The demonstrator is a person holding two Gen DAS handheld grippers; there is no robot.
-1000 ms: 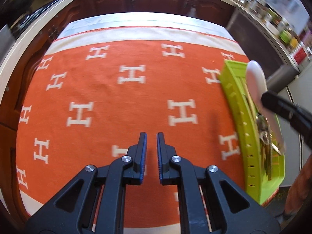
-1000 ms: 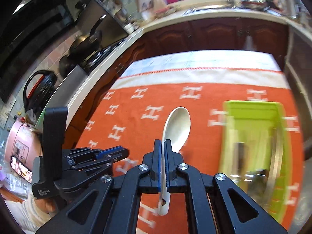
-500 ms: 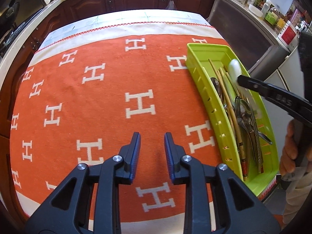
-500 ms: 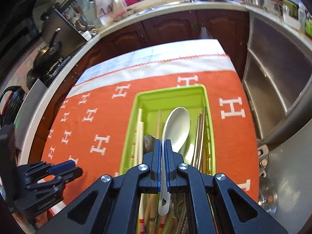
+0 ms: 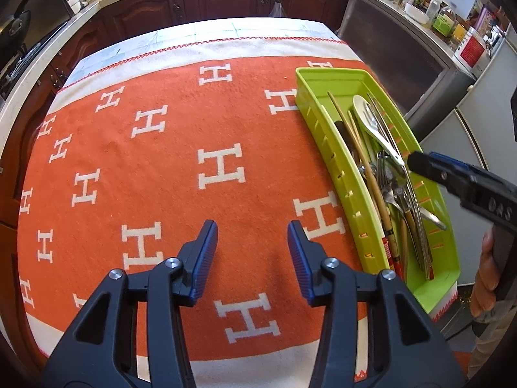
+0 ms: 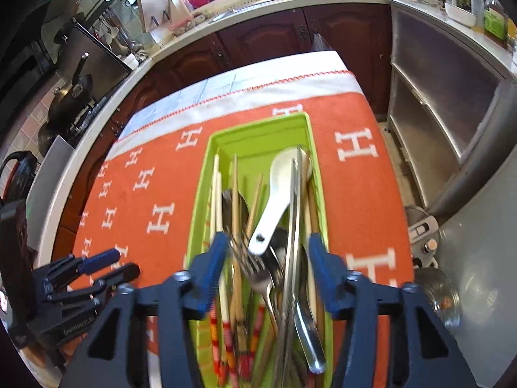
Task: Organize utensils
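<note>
Utensils (image 6: pixel 258 258) lie in the green tray (image 5: pixel 326 135); the white spoon (image 6: pixel 278 194) rests there too. My right gripper (image 6: pixel 263 258) fingers are opening, spoon free. Left gripper (image 5: pixel 252 252) fingers opening, empty. Next I lift away.

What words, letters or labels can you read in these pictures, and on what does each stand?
"H": white letters repeated across the orange cloth.
"DAS": on the right gripper, partly cut off.
Lettering on the left gripper: too blurred to read.
Labels on the counter jars: too small to read.
</note>
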